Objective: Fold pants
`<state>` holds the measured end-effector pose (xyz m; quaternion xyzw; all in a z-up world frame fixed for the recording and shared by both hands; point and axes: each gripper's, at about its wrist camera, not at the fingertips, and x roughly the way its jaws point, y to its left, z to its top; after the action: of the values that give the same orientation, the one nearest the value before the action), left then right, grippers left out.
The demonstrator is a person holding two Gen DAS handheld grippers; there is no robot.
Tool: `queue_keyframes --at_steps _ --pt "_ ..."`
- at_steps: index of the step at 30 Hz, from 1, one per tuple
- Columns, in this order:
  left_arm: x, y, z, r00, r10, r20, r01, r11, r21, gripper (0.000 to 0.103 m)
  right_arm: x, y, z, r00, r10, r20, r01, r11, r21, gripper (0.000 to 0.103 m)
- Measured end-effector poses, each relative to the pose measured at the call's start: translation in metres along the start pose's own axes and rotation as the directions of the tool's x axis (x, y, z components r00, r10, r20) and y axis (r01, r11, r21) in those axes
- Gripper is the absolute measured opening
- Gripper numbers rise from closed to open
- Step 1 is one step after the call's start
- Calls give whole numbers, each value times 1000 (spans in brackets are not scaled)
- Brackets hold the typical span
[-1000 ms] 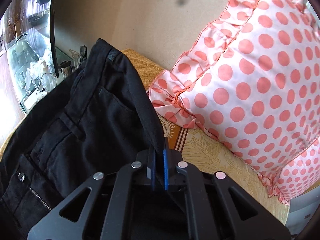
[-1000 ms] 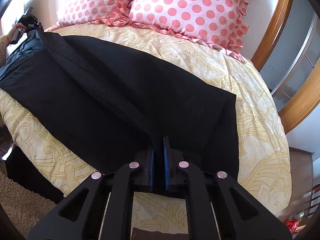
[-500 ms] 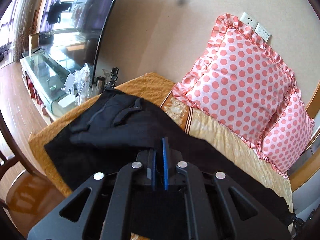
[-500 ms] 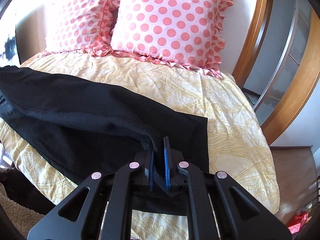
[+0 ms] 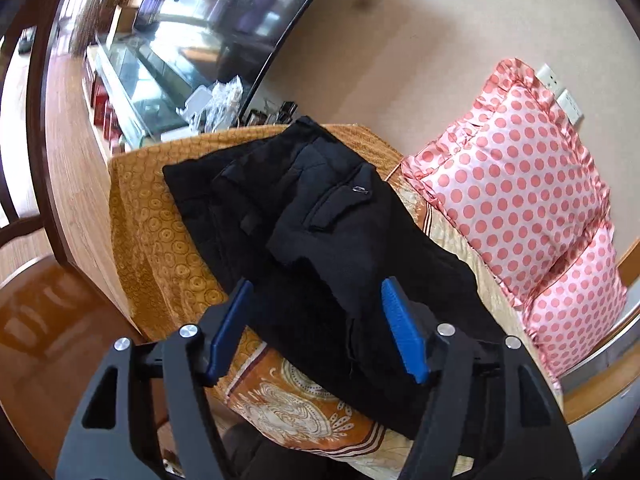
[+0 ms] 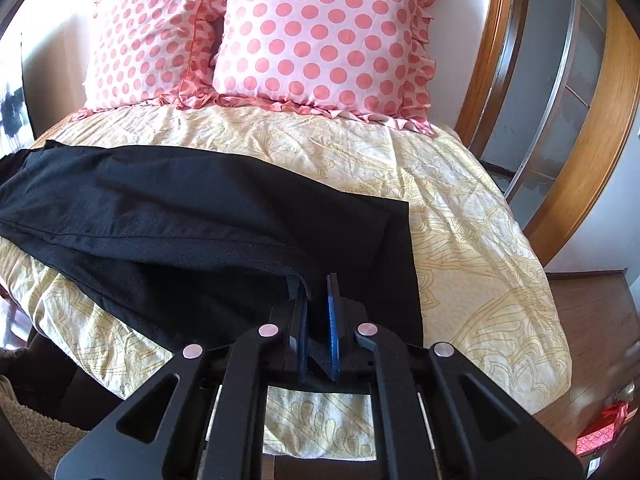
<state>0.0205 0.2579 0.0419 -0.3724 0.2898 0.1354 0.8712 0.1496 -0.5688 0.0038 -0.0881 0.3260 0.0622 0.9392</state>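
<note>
Black pants (image 5: 320, 216) lie lengthwise across the bed, waist end with pocket and button at the far side in the left wrist view. My left gripper (image 5: 316, 304) is open just above the pants, holding nothing. In the right wrist view the leg end of the pants (image 6: 208, 224) lies on the yellow bedspread (image 6: 472, 240), one leg folded over the other. My right gripper (image 6: 318, 300) has its blue pads slightly parted at the hem corner; the cloth edge sits just beside the left pad, loose.
Two pink polka-dot pillows (image 6: 320, 36) lean at the headboard. A wooden bed frame (image 6: 576, 184) curves at the right. A glass cabinet (image 5: 132, 92) and wooden floor (image 5: 68, 136) lie beyond the bed's orange edge (image 5: 152, 224).
Both grippers lowered the pants onto the bed. The left gripper opened and let go of the waist. The right gripper's pads parted and the hem slipped free.
</note>
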Motion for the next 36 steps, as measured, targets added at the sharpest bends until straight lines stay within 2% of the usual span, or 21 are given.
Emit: queue_keyframes --at_steps 2,3,6,10,12,13,15,18,19,21,22,24,26,31,36 --pt "16 15 9 992 -76 -104 62 990 -125 65 1 0 0 1000 0 1 0 1000 6 7" --pt "20 20 11 987 -110 -121 88 981 -173 65 2 0 0 1000 -1 -1 1 1000 8 7" --pt "25 21 18 979 -146 -142 112 968 -226 65 3 0 -1 1000 -1 -6 1 1000 10 7" --pt "37 24 24 963 -210 -169 146 934 -327 64 3 0 -1 1000 -2 -6 2 1000 12 7" --pt "42 25 26 952 -260 -165 182 907 -380 61 4 0 -2 1000 -3 -9 3 1000 12 7" --pt "44 26 28 951 -269 -153 188 896 -403 60 4 0 -2 1000 -3 -10 4 1000 12 7" --pt "44 28 37 965 -236 -113 170 893 -416 59 5 0 -2 1000 -4 -12 5 1000 12 7" --pt "43 38 46 977 -200 -72 147 880 -451 57 5 1 -2 1000 -2 -13 3 1000 10 7" --pt "41 41 49 982 -179 -64 132 884 -449 51 5 1 -2 1000 -2 -13 3 1000 11 7" --pt "37 43 55 990 -128 -57 92 902 -421 29 6 1 -2 1000 -1 -13 1 1000 12 7" --pt "35 39 58 994 -97 -55 70 927 -370 14 7 2 -3 1000 1 -15 -1 1000 11 7" --pt "26 27 62 998 -29 -47 17 970 -242 11 9 3 -3 1000 1 -21 0 1000 9 7" --pt "16 19 59 999 13 -29 -18 986 -167 9 10 5 -3 1000 -3 -22 4 1000 3 7" --pt "6 26 40 994 105 -6 -105 992 -70 9 5 6 -3 1000 -29 1 29 1000 -5 7" --pt "12 23 30 984 178 11 -178 984 16 11 -9 12 6 994 -96 47 99 993 -66 7"
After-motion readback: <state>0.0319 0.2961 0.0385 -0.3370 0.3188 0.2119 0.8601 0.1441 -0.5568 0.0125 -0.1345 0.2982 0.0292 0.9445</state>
